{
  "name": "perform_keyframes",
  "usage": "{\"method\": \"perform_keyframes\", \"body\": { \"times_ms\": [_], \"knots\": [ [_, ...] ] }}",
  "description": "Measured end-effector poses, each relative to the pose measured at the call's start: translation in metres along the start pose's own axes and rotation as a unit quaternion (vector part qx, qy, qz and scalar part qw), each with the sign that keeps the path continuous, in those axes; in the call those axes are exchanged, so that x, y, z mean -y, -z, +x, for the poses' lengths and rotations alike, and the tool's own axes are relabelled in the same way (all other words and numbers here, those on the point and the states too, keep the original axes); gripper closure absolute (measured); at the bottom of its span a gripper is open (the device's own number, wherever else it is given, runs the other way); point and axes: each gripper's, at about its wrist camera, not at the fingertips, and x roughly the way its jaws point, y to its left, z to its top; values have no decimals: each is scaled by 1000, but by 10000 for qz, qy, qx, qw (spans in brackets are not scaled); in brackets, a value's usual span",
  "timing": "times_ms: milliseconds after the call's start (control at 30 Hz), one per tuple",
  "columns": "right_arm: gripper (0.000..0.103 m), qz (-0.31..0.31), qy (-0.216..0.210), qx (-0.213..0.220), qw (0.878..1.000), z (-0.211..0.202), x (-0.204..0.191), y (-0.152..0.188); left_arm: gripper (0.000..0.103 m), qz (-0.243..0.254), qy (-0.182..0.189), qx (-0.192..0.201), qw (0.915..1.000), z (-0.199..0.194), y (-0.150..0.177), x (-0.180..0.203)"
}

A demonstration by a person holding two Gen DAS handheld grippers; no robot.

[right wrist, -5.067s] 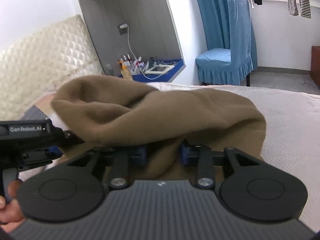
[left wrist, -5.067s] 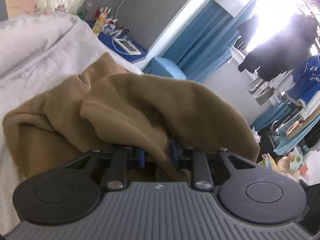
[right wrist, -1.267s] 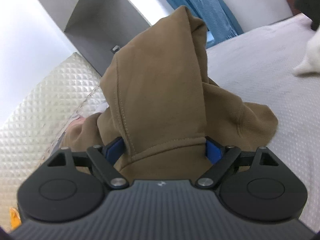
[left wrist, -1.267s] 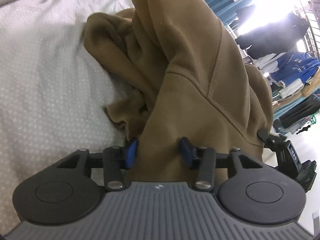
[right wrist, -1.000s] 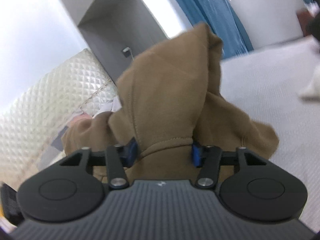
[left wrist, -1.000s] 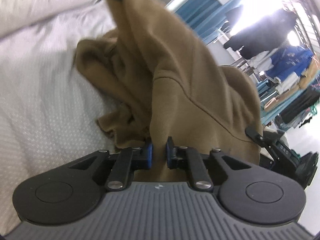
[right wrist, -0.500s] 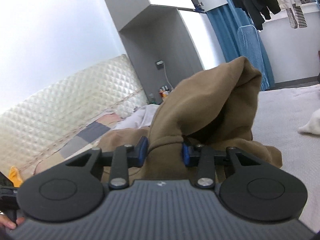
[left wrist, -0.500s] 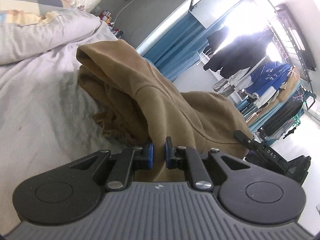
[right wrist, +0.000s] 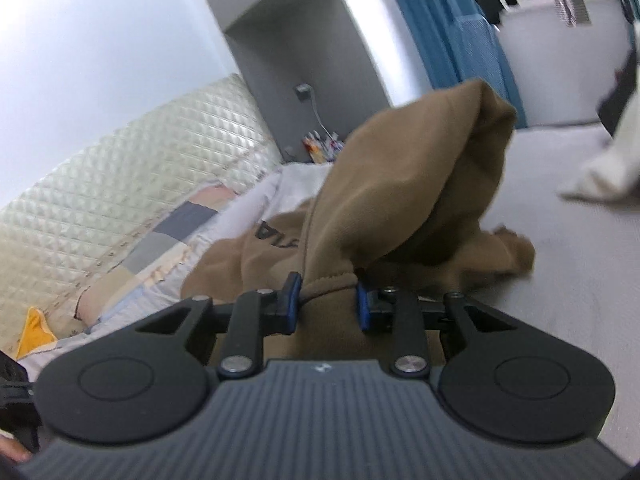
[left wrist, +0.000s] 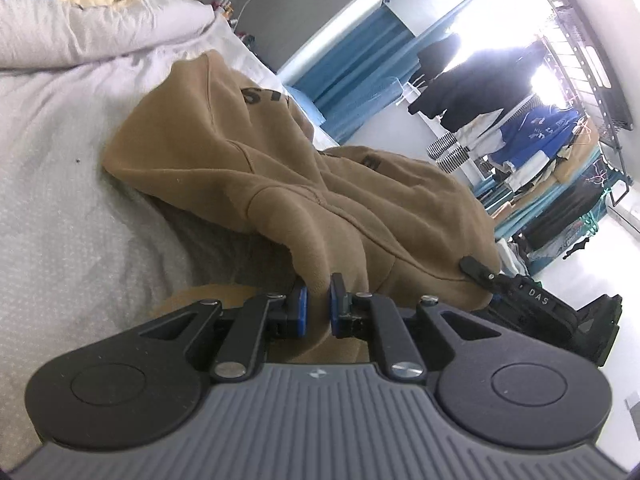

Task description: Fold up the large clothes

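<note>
Hoodie [left wrist: 304, 184], brown with dark lettering on its chest, lies bunched on the pale grey bedspread [left wrist: 60, 216] and is lifted at two points along its edge. In the left wrist view, going left to right, a pillow [left wrist: 92, 28] rests at the head of the bed, the garment drapes across the middle, and the left gripper [left wrist: 317, 309] has its blue pads nearly together, pinching a thin ribbed fold of the fabric between them. Just beyond, at the right, the black tip of the right gripper [left wrist: 480, 270] reaches into the same edge of cloth, and a rack of hanging clothes [left wrist: 532, 128] stands far off against a bright window. In the right wrist view, a quilted cream headboard [right wrist: 132, 184] fills the left, a patchwork pillow [right wrist: 172, 236] lies below it, and the hoodie [right wrist: 400, 184] rises in a peak at the centre. The right gripper [right wrist: 325, 304] has its jaws closing, moderately apart, with a thick gathered hem of the hoodie pressed between the blue pads. A white garment [right wrist: 604, 168] lies on the bedspread at the far right.
</note>
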Motion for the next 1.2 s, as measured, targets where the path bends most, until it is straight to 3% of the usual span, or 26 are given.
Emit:
{"method": "perform_keyframes", "body": {
  "times_ms": [200, 300, 367, 433, 533, 600, 700, 800, 1000, 1067, 1133, 1200],
  "knots": [
    [69, 166, -18, 21, 9999, 0, 1, -2, 88, -129, 196, 41, 9997, 3, -1, -7],
    [63, 414, -106, 87, 9990, 0, 7, -2, 79, -340, 382, 50, 9987, 4, -7, -13],
    [51, 601, -189, 149, 9979, -2, 13, -3, 56, -478, 516, 96, 9975, 3, -10, -16],
    [33, 821, -298, 226, 9959, -3, 20, -4, 40, -543, 553, 303, 9965, -3, -12, -19],
    [28, 917, -223, 290, 9951, 0, 24, -5, 36, -682, 605, 480, 9947, -10, -17, -24],
    [20, 934, 149, 406, 9947, 2, 25, -6, 34, -890, 708, 588, 9918, -13, -19, -31],
    [20, 1117, 297, 500, 9920, 3, 32, -7, 34, -1113, 808, 636, 9884, -13, -22, -41],
    [11, 1629, 164, 394, 9857, 12, 47, -7, 34, -1239, 808, 639, 9869, -9, -28, -47],
    [10, 2077, -453, 88, 9771, 38, 56, -8, 33, -1558, 755, 448, 9839, 10, -31, -63],
    [10, 1831, -469, 2, 9820, 43, 48, -9, 32, -1661, 763, 383, 9824, 17, -31, -68],
    [12, 1258, -197, -162, 9917, 47, 34, -11, 32, -1752, 782, 343, 9808, 22, -32, -72],
    [21, 618, 118, -324, 9975, 50, 20, -8, 31, -1824, 804, 308, 9795, 27, -32, -75]
  ]
}}
